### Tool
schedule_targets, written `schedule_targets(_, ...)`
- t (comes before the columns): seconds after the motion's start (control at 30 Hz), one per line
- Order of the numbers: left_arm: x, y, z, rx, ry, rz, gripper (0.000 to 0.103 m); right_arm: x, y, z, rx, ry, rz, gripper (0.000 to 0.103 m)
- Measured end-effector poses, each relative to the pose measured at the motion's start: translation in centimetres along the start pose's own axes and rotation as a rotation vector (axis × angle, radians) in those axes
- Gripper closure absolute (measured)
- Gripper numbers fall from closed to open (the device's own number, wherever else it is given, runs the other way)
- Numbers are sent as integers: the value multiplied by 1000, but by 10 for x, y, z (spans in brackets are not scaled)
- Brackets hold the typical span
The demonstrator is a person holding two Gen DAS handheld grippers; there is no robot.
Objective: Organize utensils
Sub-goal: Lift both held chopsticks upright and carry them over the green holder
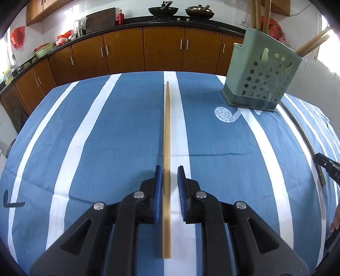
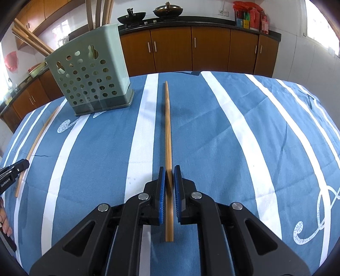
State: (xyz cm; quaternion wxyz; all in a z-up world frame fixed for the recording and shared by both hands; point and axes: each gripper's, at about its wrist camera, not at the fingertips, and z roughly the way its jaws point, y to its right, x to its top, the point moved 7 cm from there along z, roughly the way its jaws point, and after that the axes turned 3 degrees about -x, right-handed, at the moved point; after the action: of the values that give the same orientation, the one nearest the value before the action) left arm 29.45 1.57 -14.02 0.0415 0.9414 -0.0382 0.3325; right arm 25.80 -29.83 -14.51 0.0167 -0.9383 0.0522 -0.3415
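A light wooden chopstick (image 1: 167, 148) lies on the blue striped tablecloth between the jaws of my left gripper (image 1: 170, 172), which is open with a gap on each side of it. A darker chopstick (image 2: 168, 138) lies between the jaws of my right gripper (image 2: 169, 169), which stand close around it but apart from it. The green perforated utensil holder (image 1: 259, 74) stands at the far right in the left wrist view and at the far left in the right wrist view (image 2: 91, 74), with several chopsticks sticking out.
The table's blue striped cloth (image 1: 127, 127) covers the whole surface. The other gripper shows at the right edge (image 1: 327, 165) and at the left edge (image 2: 12, 169). Wooden kitchen cabinets (image 1: 163, 48) and woks (image 1: 163, 10) lie beyond the table.
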Motion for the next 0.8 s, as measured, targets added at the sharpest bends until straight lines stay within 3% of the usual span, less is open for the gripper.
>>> schedule_targets(0.1,-1,1,-1,1,-1,4,95,1,0,0,7,0,4,95)
schedule_targets(0.27,3,1,-7,-14,2,9,95,4,4,-11,1,43,9,96)
schedule_targets(0.57,55,10,-86,-84,233,17,95,47,18,-88,16,310,57,96)
schedule_targets(0.8,96,18,-127,-146,338,6,95,74,20,-120,24,415,64,96)
